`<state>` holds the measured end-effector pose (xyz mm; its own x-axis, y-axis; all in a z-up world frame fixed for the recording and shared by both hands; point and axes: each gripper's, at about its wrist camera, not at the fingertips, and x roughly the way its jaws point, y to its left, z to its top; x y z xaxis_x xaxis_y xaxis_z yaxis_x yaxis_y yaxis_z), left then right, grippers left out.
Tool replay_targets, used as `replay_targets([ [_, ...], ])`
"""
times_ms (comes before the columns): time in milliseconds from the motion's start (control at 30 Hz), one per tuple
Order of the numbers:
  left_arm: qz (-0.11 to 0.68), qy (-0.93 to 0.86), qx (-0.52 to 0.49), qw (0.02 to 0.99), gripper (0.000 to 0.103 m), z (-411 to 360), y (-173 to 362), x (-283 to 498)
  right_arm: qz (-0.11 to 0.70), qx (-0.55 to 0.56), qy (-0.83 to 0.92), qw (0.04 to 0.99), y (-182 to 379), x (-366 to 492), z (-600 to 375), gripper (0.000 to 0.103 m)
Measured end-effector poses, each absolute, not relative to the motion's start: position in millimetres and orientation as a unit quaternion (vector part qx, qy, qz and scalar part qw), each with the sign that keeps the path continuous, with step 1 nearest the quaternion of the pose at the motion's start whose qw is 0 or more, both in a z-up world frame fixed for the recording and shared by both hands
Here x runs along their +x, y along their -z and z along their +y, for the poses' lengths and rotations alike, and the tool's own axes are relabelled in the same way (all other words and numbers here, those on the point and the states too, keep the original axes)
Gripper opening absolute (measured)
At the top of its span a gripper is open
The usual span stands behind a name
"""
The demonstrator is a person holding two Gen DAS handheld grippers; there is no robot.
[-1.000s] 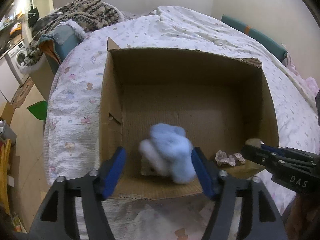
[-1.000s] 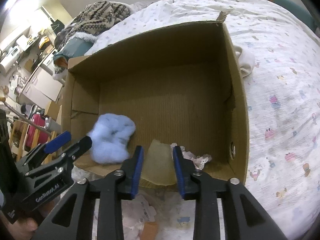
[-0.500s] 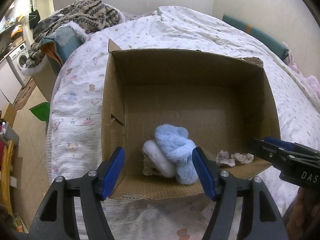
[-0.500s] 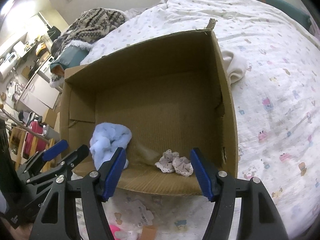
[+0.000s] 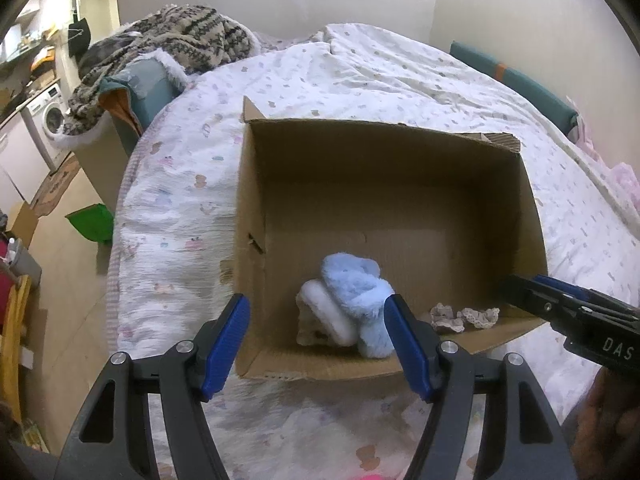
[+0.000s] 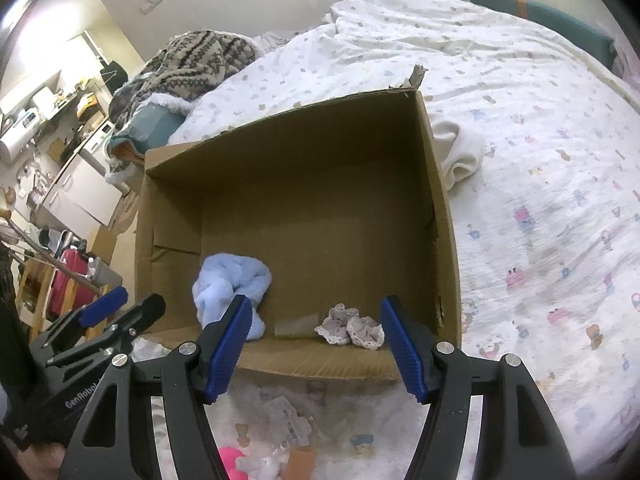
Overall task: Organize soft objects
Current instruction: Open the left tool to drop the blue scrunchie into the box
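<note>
An open cardboard box (image 5: 400,152) sits on the bed; it also shows in the right wrist view (image 6: 280,128). Inside near the front lie a fluffy light-blue soft item (image 5: 356,284) (image 6: 228,284), a white one (image 5: 328,312) against it, and a small lilac lace scrunchie (image 5: 464,316) (image 6: 352,326). My left gripper (image 5: 316,340) is open and empty above the box's front edge, over the blue item. My right gripper (image 6: 312,338) is open and empty above the front edge, near the scrunchie.
A white cloth (image 6: 460,156) lies on the bed just right of the box. A patterned blanket pile (image 5: 176,36) is at the bed's far left. Pink and other small items (image 6: 232,456) lie on the bed below the grippers. The floor drops off at left.
The blue item fell from my left gripper into the box and settled. My right gripper opened, letting the scrunchie drop into the box. Both grippers pulled back slightly.
</note>
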<state>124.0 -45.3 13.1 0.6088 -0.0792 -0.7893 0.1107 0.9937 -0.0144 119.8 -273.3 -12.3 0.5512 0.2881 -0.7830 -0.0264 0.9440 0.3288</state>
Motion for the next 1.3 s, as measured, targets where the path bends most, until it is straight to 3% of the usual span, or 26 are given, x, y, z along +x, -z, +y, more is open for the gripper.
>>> replay_targets([
  [1300,0.455,0.021,0.010,0.890,0.067,-14.9,-20.4,50.6,0.483,0.145,-0.087,0.859,7.3,59.1,-277.8,0.070],
])
